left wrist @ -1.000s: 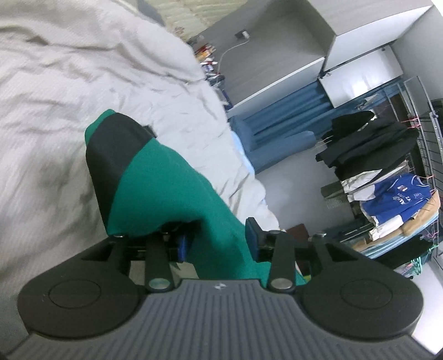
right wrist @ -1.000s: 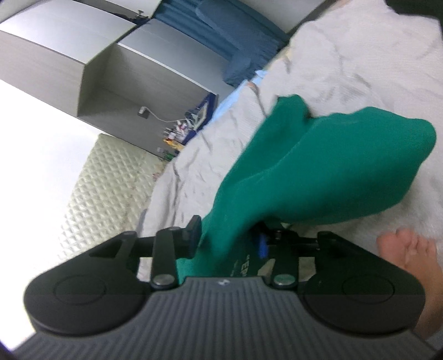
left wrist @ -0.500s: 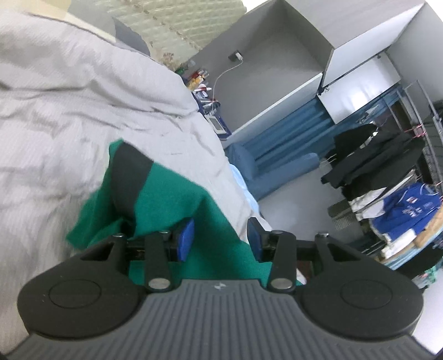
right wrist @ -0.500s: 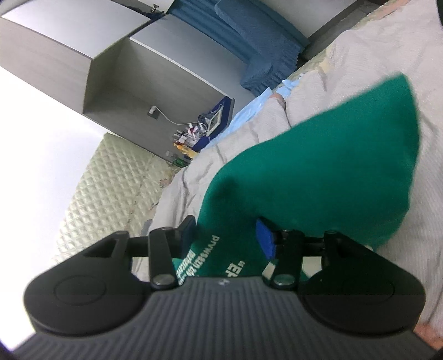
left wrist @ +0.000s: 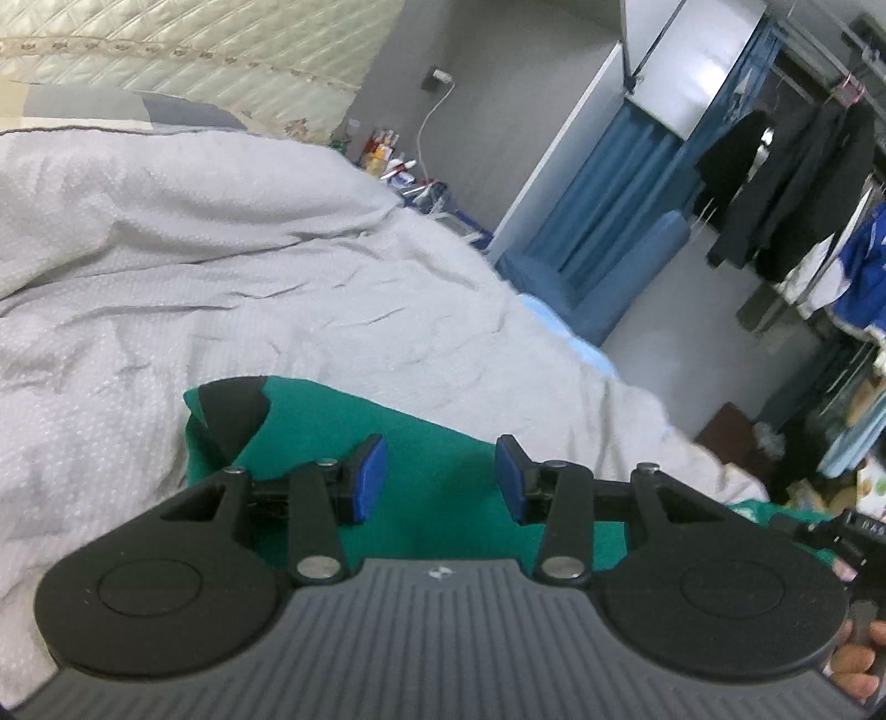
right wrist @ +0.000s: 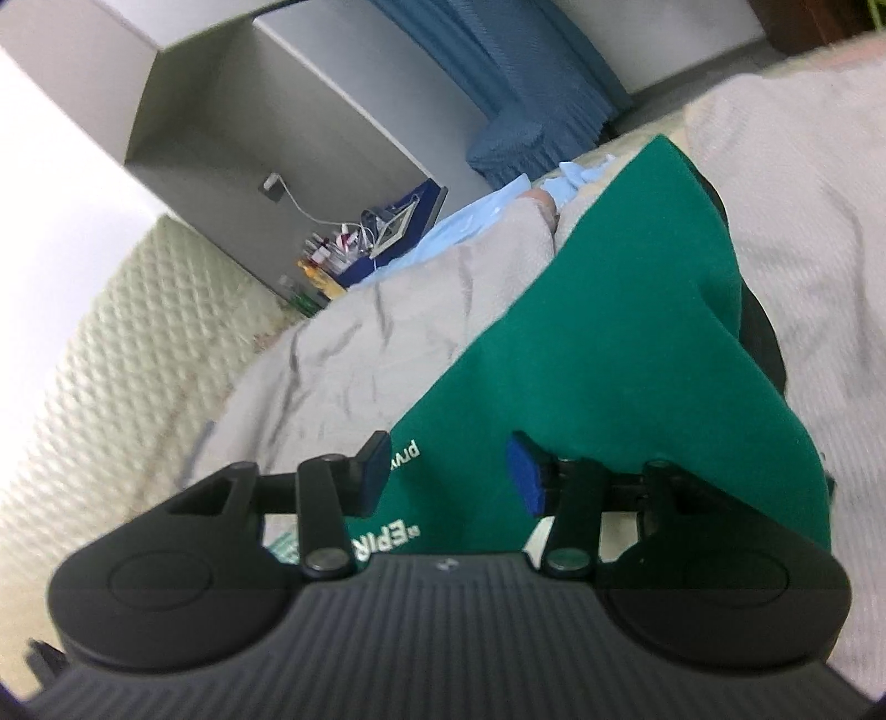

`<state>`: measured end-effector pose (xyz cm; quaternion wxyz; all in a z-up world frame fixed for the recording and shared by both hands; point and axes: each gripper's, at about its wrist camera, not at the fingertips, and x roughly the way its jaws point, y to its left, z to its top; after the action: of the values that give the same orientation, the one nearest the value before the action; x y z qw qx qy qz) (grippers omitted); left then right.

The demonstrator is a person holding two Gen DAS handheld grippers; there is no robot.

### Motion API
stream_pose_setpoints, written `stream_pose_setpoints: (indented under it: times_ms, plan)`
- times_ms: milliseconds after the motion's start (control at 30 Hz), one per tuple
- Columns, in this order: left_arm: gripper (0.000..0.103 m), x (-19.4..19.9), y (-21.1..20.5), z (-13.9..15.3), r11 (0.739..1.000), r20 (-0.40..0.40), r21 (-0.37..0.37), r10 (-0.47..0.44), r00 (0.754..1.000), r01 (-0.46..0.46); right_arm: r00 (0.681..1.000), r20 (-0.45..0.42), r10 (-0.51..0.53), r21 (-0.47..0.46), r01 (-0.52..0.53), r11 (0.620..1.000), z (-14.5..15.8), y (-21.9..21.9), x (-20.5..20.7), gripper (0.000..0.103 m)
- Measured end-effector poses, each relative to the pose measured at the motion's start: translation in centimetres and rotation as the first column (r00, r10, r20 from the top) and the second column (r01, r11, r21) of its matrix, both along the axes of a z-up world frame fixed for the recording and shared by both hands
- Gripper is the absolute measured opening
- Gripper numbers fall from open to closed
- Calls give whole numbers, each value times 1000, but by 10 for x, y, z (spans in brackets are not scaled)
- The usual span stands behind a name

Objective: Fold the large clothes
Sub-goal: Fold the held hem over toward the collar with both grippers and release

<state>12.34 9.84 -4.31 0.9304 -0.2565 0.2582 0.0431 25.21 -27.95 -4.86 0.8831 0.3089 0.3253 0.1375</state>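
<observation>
A green garment (left wrist: 354, 426) with a black cuff (left wrist: 232, 404) lies folded on the grey bedcover (left wrist: 221, 266). My left gripper (left wrist: 437, 476) is open just above the cloth, with nothing between its blue pads. In the right wrist view the same green garment (right wrist: 609, 343), with white lettering near its edge, lies flat on the bed. My right gripper (right wrist: 448, 471) is open over it, holding nothing. The other gripper shows partly in the left wrist view at the right edge (left wrist: 853, 543).
A quilted headboard (left wrist: 194, 44) stands at the far end of the bed. A blue chair (left wrist: 620, 271) and a grey wardrobe (left wrist: 626, 111) stand beyond the bed. A rack of hanging clothes (left wrist: 786, 183) is at the right. A cluttered bedside table (right wrist: 365, 243) is near the headboard.
Both grippers have opened and let go of the green garment, which now lies flat on the bed. Both have tilted up and drawn back a little.
</observation>
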Motion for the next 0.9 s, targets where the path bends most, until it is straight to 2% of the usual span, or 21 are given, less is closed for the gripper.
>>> stream_pose_setpoints:
  times_ms: [233, 333, 500, 567, 633, 733, 900]
  plan:
    - [49, 37, 6, -33, 999, -57, 39, 6, 998, -4, 997, 49, 59, -63, -56, 996, -22, 7, 28, 48]
    - [49, 37, 11, -33, 1000, -42, 17, 4, 999, -3, 992, 82, 97, -138, -86, 987, -18, 17, 28, 48]
    - [54, 24, 10, -23, 1000, -14, 7, -4, 1000, 4, 991, 88, 103, -178, -86, 980, -3, 19, 16, 50]
    - [58, 14, 4, -12, 1000, 17, 11, -19, 1000, 19, 990, 99, 103, -189, -83, 978, 7, 18, 8, 61]
    - [60, 3, -2, -3, 999, 47, 18, -36, 998, 35, 987, 127, 99, -194, -73, 978, 16, 15, -4, 80]
    - [61, -13, -16, 7, 997, 64, 40, -74, 995, 71, 984, 146, 100, -233, -64, 970, 25, 13, -20, 83]
    - [61, -34, -49, 15, 979, 60, 152, -148, 987, 138, 971, 184, 151, -363, -75, 929, 35, 25, -45, 83]
